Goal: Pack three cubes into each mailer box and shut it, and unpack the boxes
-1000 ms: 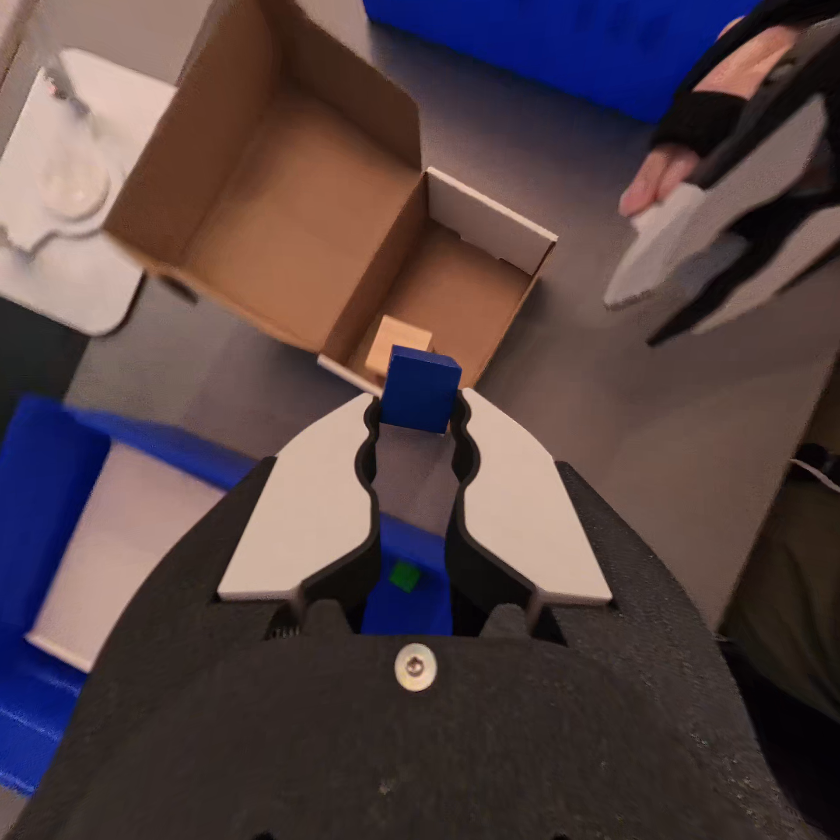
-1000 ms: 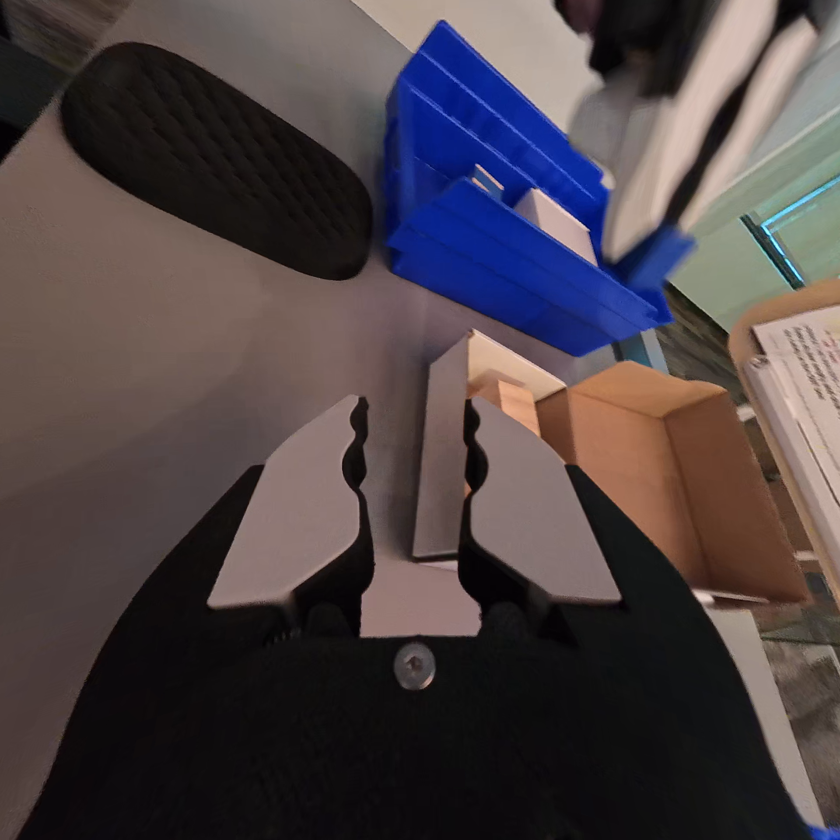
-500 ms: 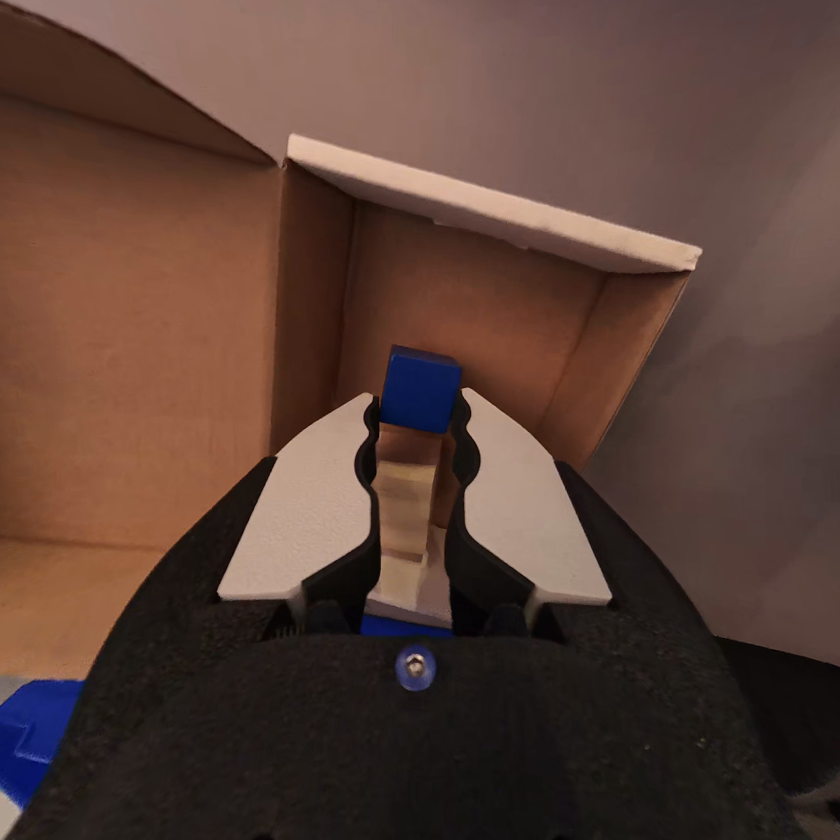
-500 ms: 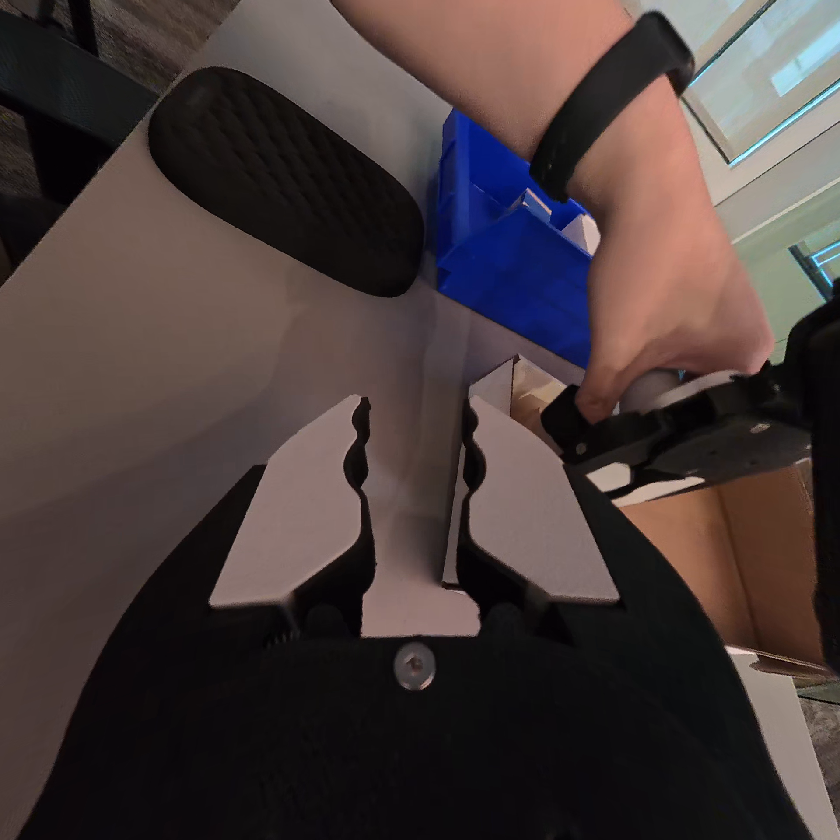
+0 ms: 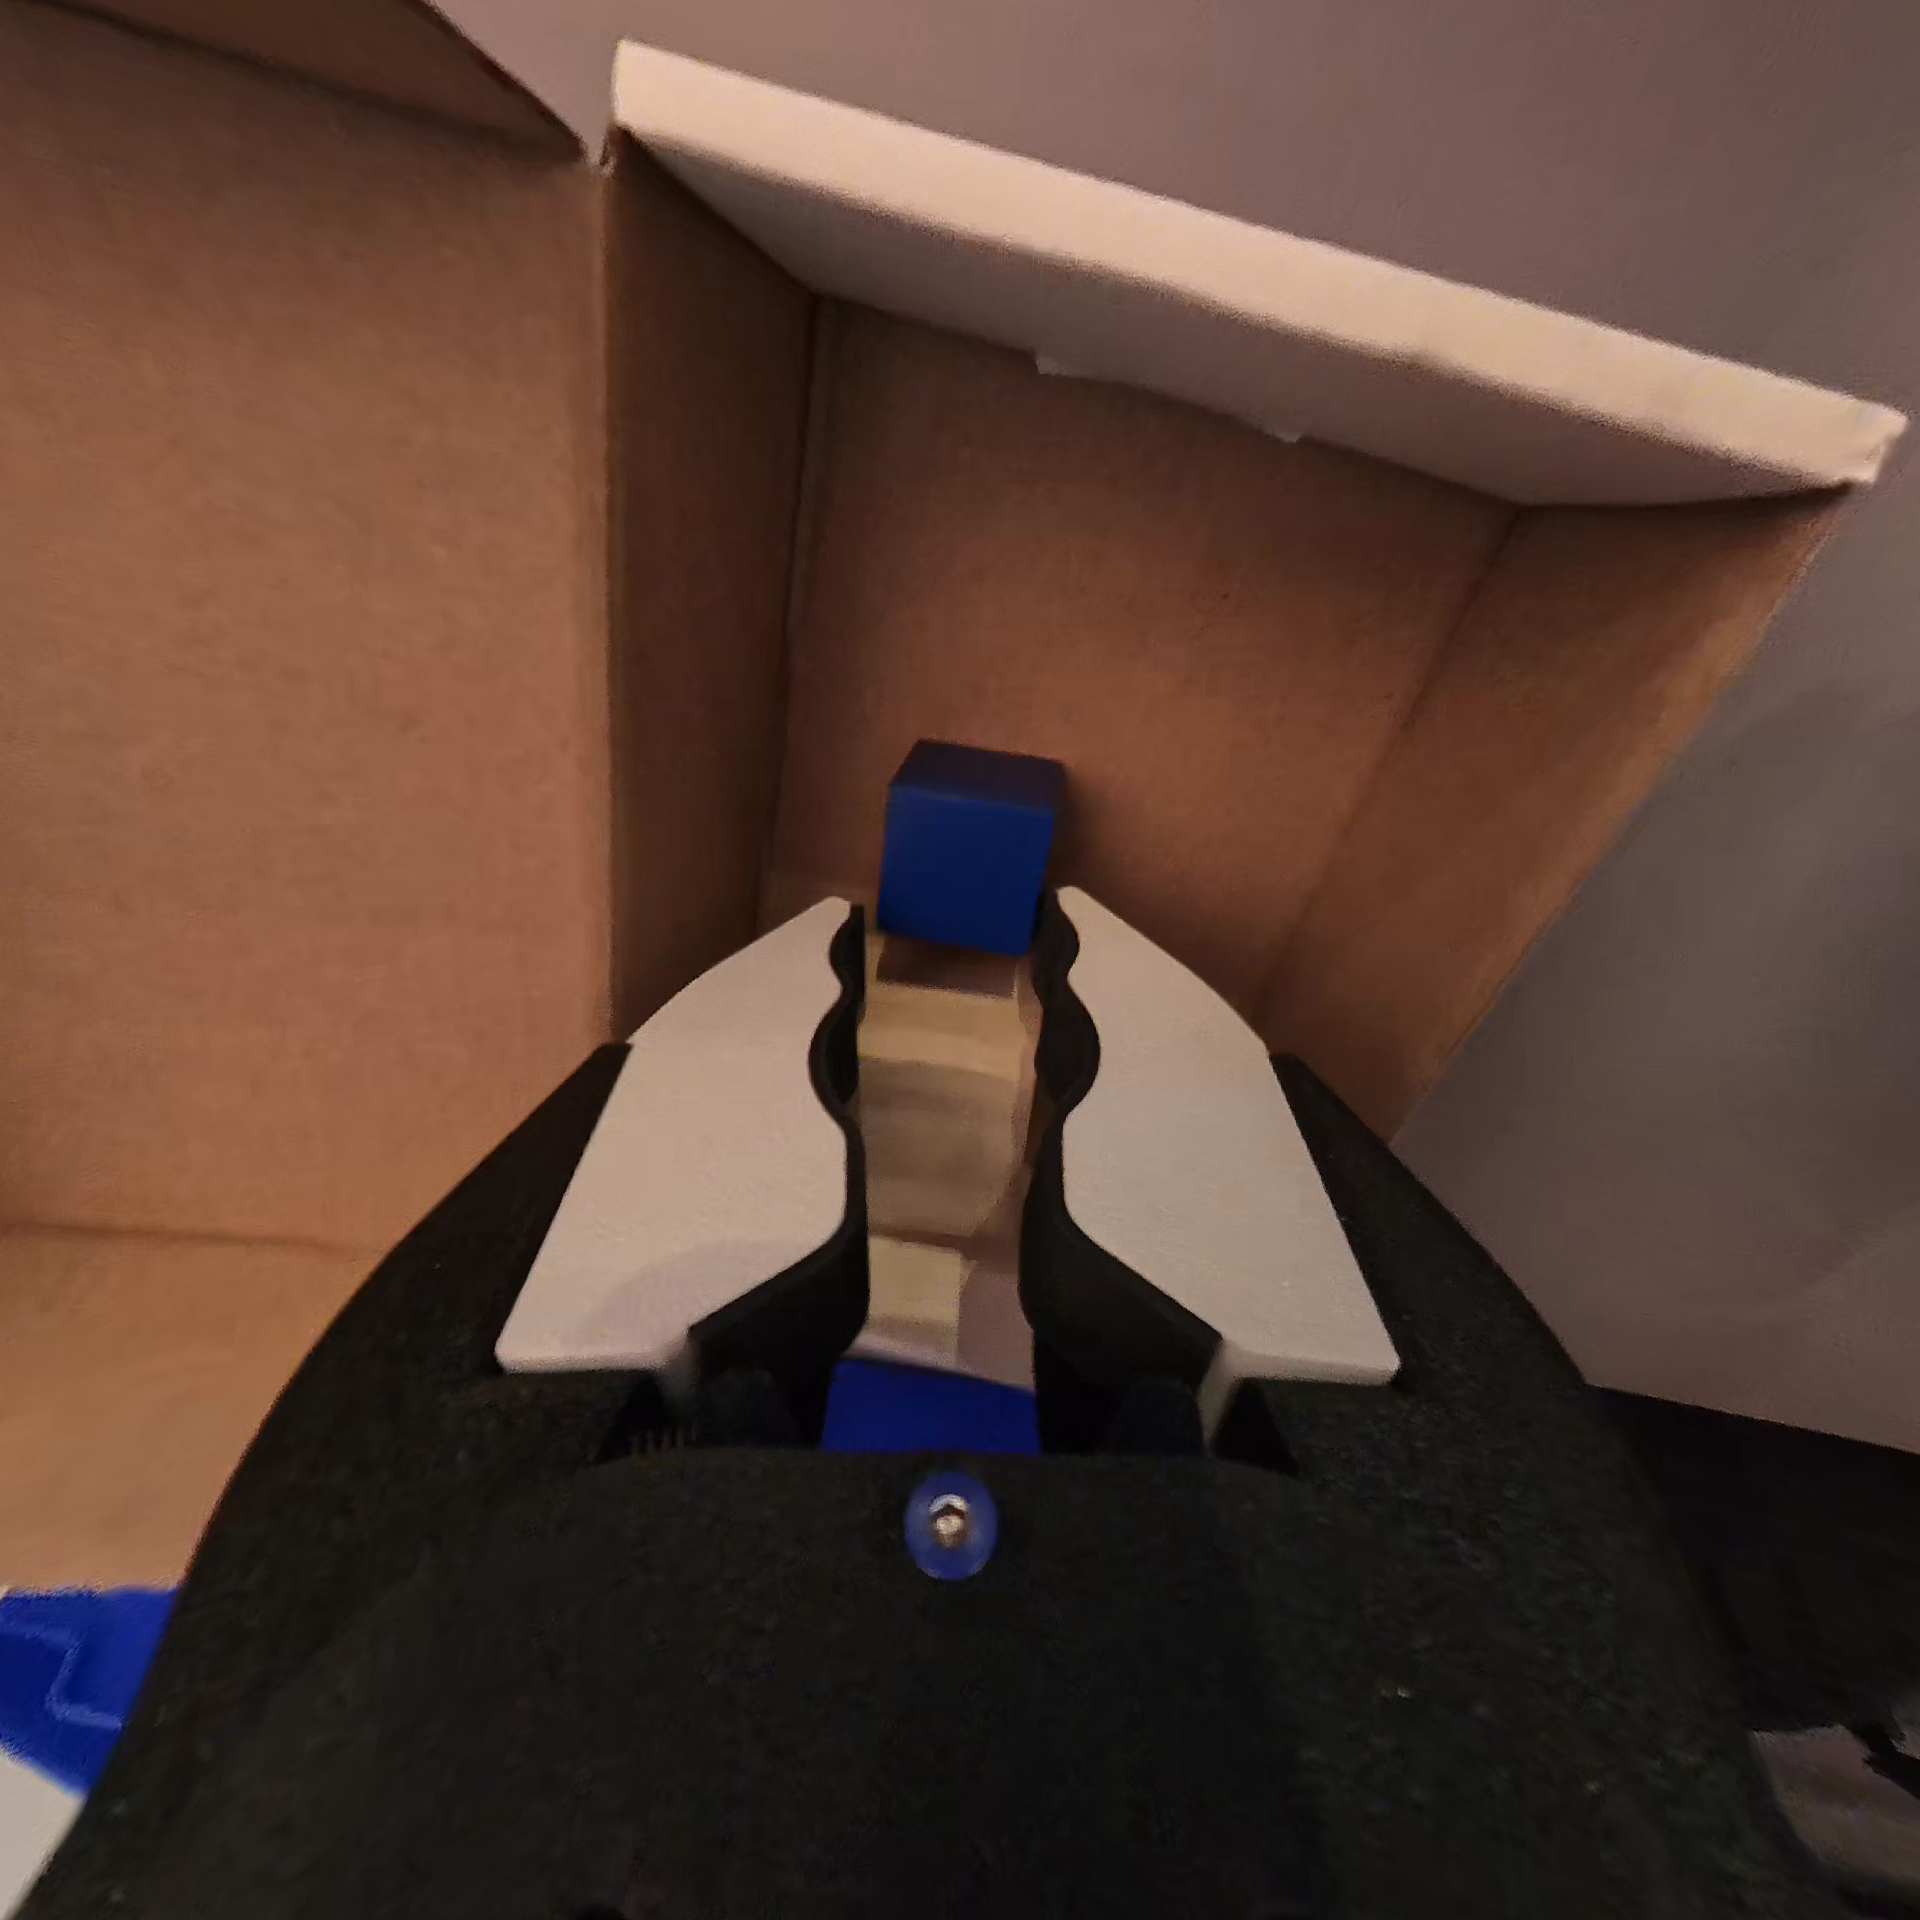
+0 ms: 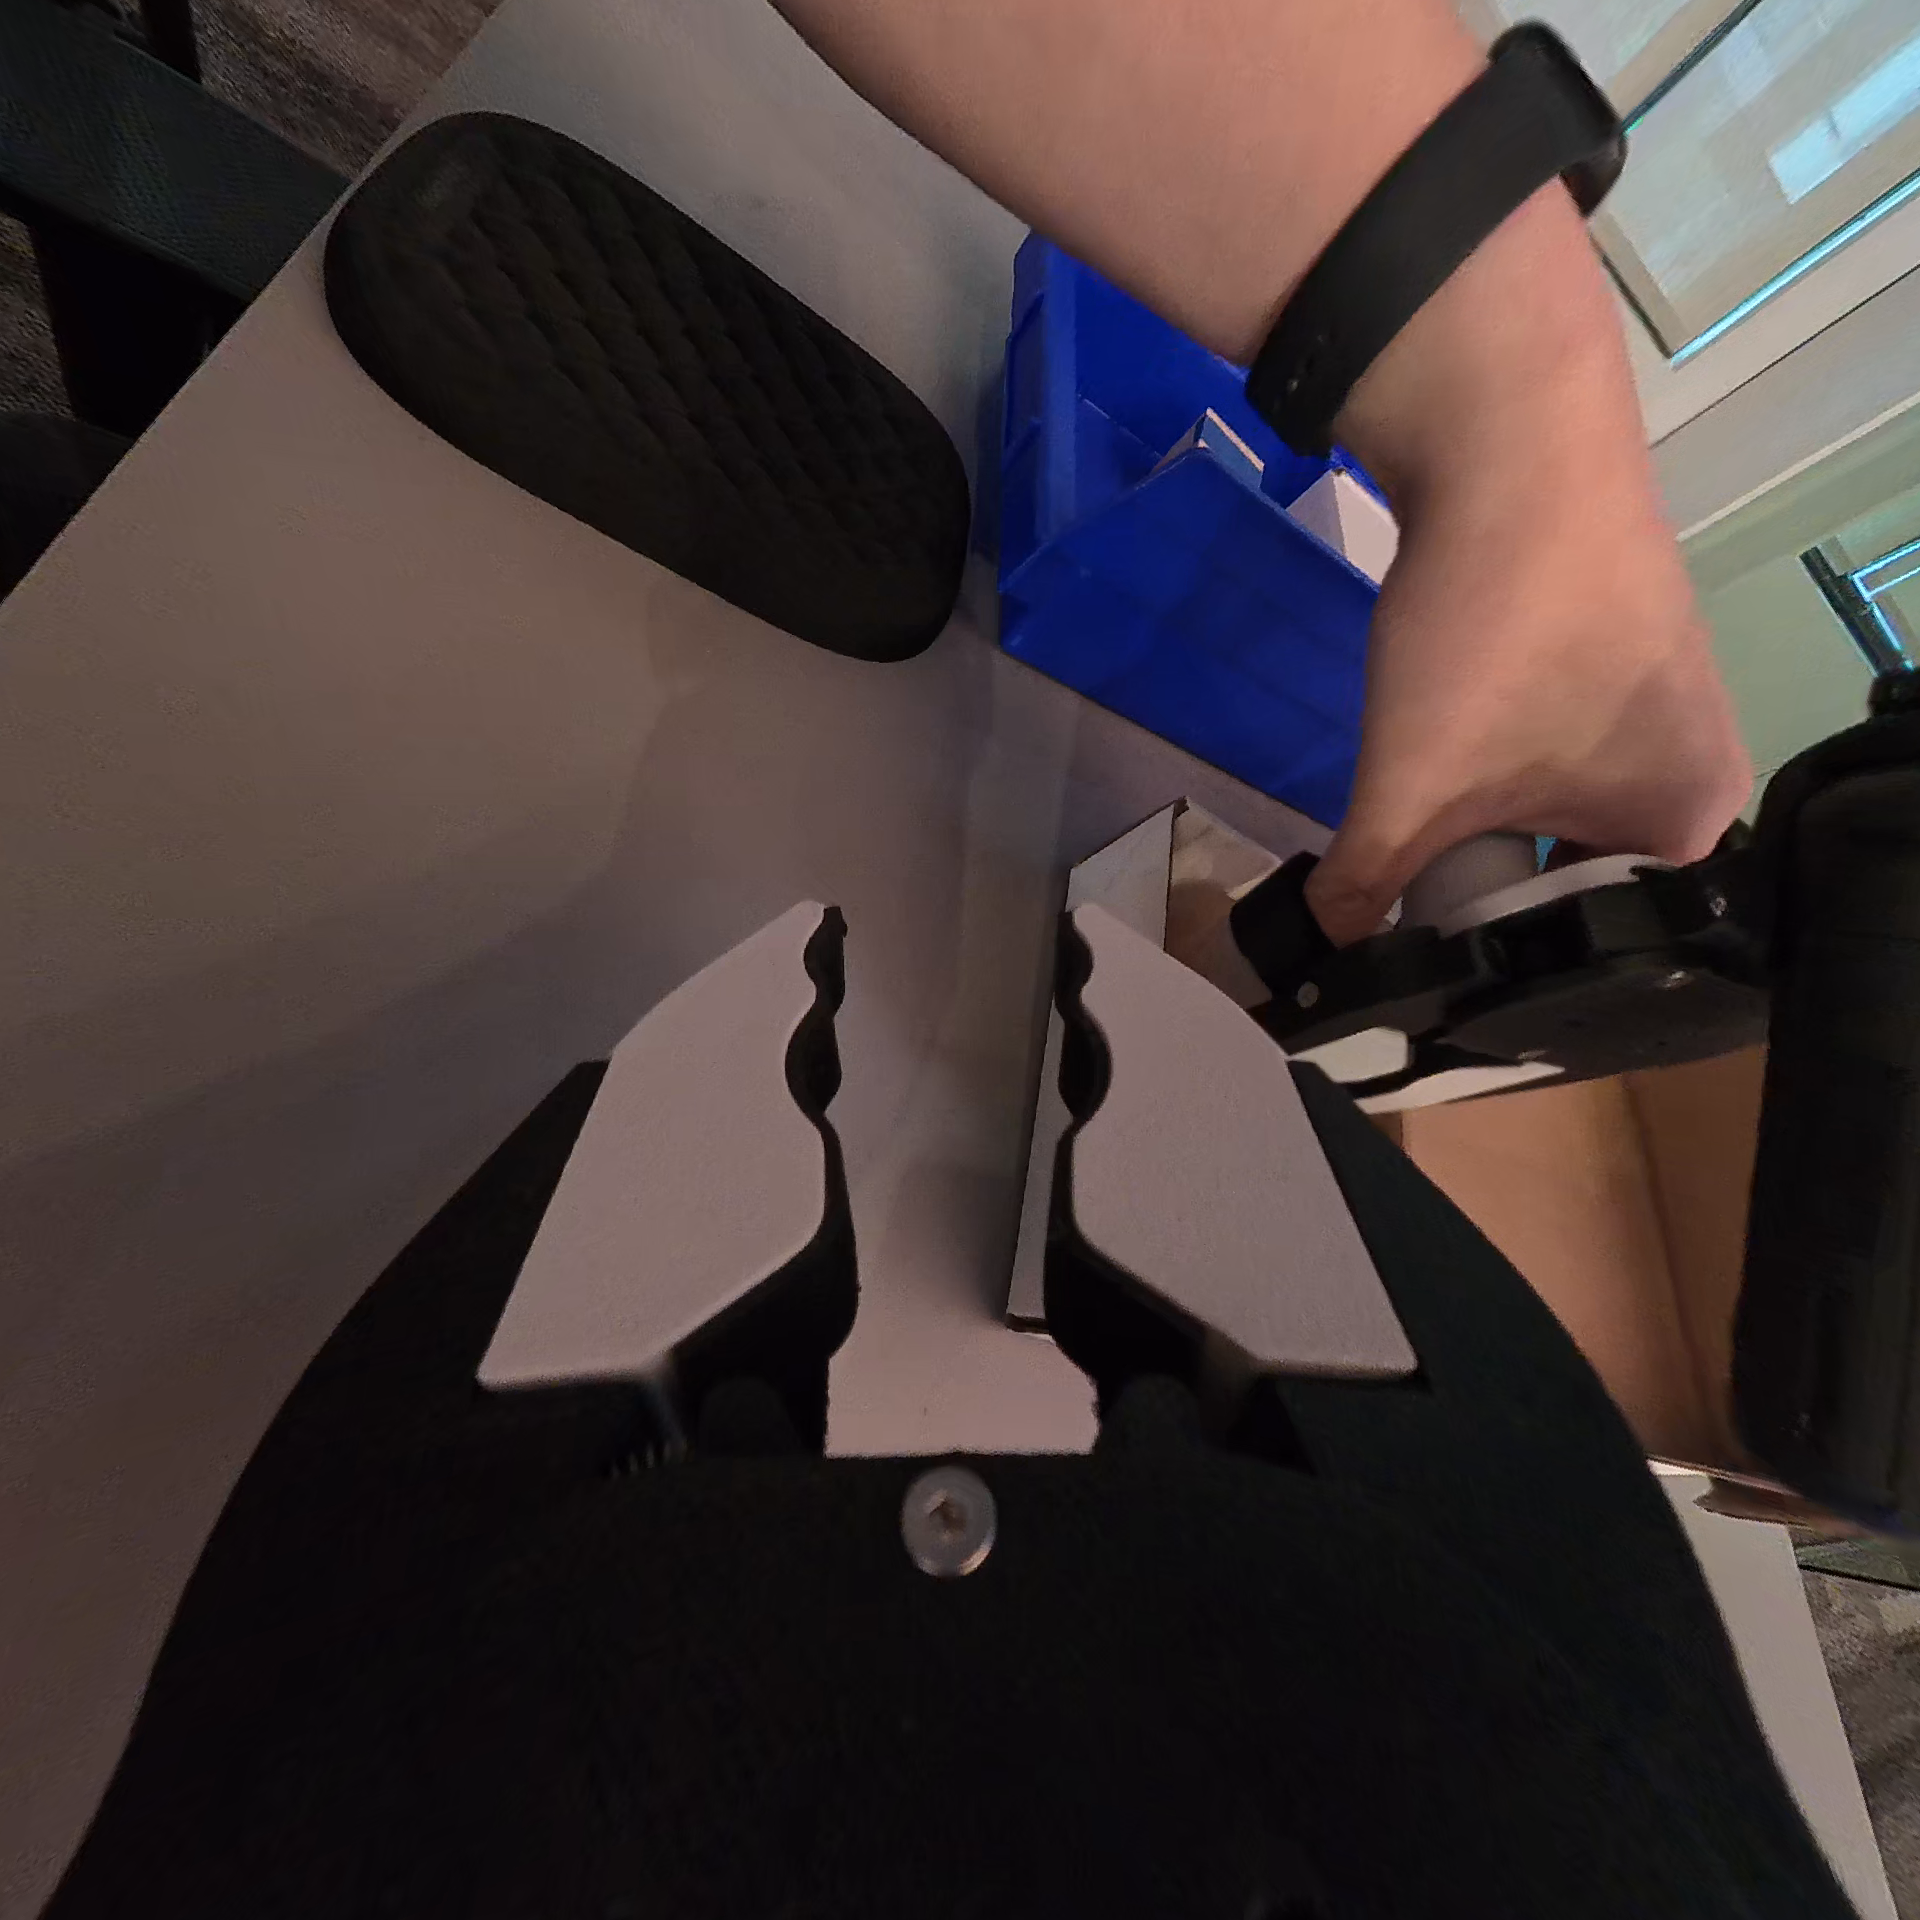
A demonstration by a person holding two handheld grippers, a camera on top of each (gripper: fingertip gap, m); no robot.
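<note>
My left gripper (image 5: 954, 920) is shut on a blue cube (image 5: 971, 862) and holds it low inside the open brown mailer box (image 5: 1101, 623), close to its back wall. A plain wooden cube (image 5: 940, 1101) lies on the box floor and shows between my fingers. The box lid (image 5: 291, 644) stands open to the left. My right gripper (image 6: 951, 925) is open and empty, just outside the box, with the box's white side wall (image 6: 1039, 1122) between its fingers, by the right finger. The left gripper (image 6: 1507, 977), held by a hand, also shows in the right wrist view, reaching into the box (image 6: 1527, 1247).
A blue bin (image 6: 1174, 623) with white boxes stands on the grey table (image 6: 416, 883) behind the mailer box. A black textured pad (image 6: 644, 405) lies at the table's far edge. A blue bin corner (image 5: 62, 1652) shows low left in the left wrist view. There is about 15 cm between the tips of the two grippers.
My left gripper has come down from above the table into the mailer box, still holding the blue cube. My right gripper has edged in along the box's side wall.
</note>
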